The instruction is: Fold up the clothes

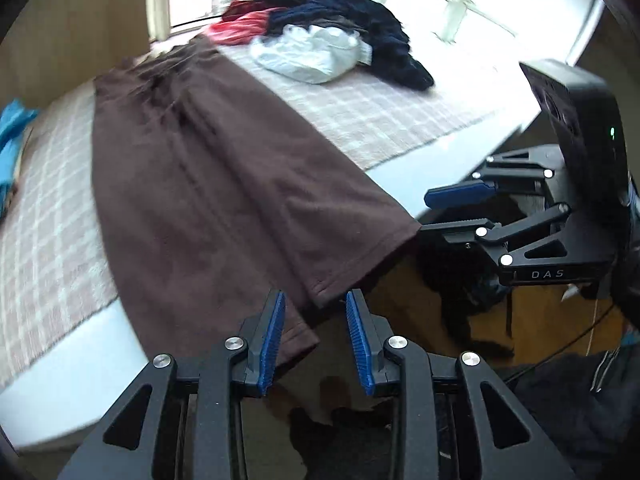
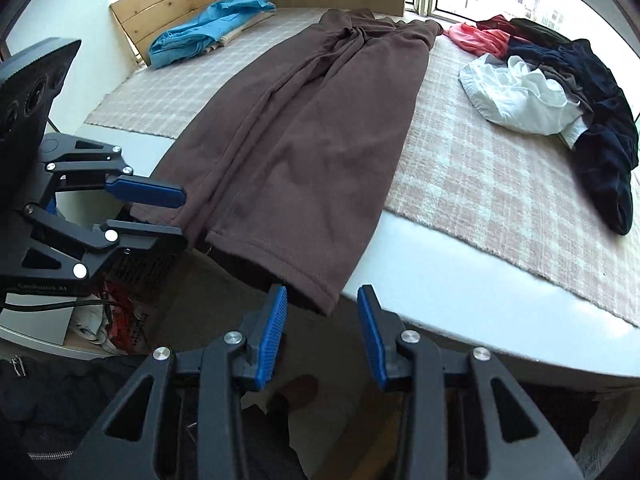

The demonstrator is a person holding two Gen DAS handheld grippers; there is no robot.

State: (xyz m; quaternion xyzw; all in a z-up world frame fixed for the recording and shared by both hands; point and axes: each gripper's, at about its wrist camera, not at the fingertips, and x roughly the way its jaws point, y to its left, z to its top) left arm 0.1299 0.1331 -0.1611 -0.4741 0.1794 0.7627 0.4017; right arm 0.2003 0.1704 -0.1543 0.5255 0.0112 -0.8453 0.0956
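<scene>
Brown trousers point(image 2: 304, 136), soft knit fabric, one item. Laid lengthwise on the checked rug point(image 2: 480, 184) that covers the white table point(image 2: 460, 292), waistband at the far end toward the window, both leg hems at the near edge. The two legs lie side by side, touching along the middle; the hems hang slightly over the table edge, probably so that each can be reached from below the rim.

Left gripper point(image 1: 316, 336): blue ribbed pads parted, nothing between them. It hangs just off the near edge, in line with the hem of the left-hand leg, apart from the cloth.

Right gripper point(image 2: 322, 328): pads likewise parted and empty, just short of the hem of the right-hand leg. The two tools stand one to each leg, which suits taking both hems at once and carrying them toward the waistband.

Unsorted pile point(image 2: 560, 76): dark navy, white, red and olive garments heaped at the far right of the rug, well apart from the trousers; judged to be awaiting their turn.

Blue garment point(image 2: 208, 24): lies on a beige one at the far left, beside a wooden board; it looks folded, though the view there is too small to be sure.

Stage, as judged: trousers flattened, first fold not yet made.
</scene>
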